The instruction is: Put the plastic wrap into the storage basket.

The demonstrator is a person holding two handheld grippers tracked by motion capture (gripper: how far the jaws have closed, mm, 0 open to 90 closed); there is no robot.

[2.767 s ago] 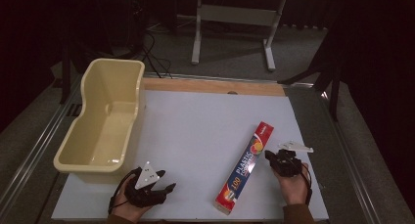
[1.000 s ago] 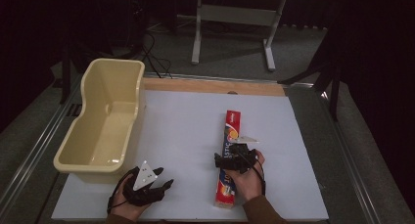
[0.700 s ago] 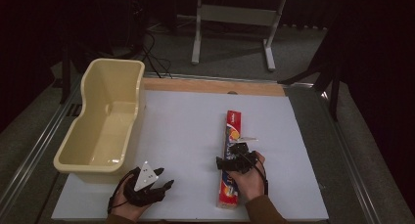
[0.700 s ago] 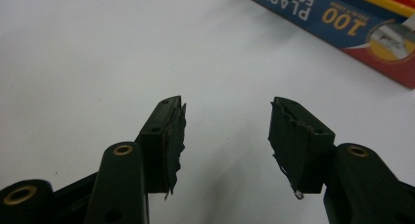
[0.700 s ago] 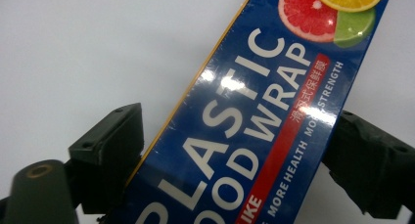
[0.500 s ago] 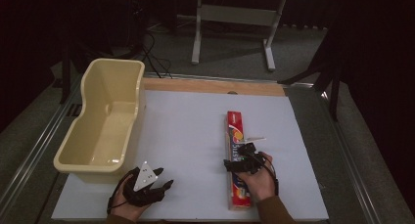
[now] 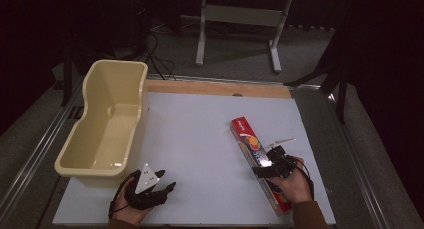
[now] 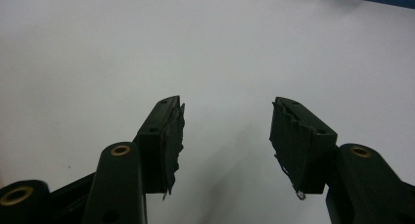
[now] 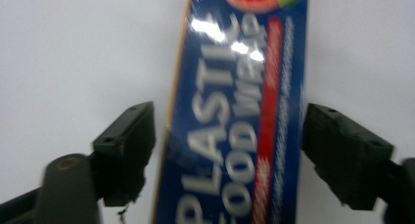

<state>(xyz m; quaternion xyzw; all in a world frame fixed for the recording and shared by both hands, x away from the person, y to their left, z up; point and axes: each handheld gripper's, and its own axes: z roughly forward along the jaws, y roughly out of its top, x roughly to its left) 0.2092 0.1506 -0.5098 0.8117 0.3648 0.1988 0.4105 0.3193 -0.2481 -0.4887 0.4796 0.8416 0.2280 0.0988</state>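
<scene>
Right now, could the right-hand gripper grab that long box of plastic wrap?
Probably yes. The right gripper is open, with one jaw on each side of the plastic wrap box, which lies flat on the white table. Nothing lies between the jaws and the box.

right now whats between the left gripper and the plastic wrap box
Nothing but bare white table. In the high view, the left gripper rests open near the front edge, and the stretch across to the plastic wrap box, under the right gripper, holds no objects.
</scene>
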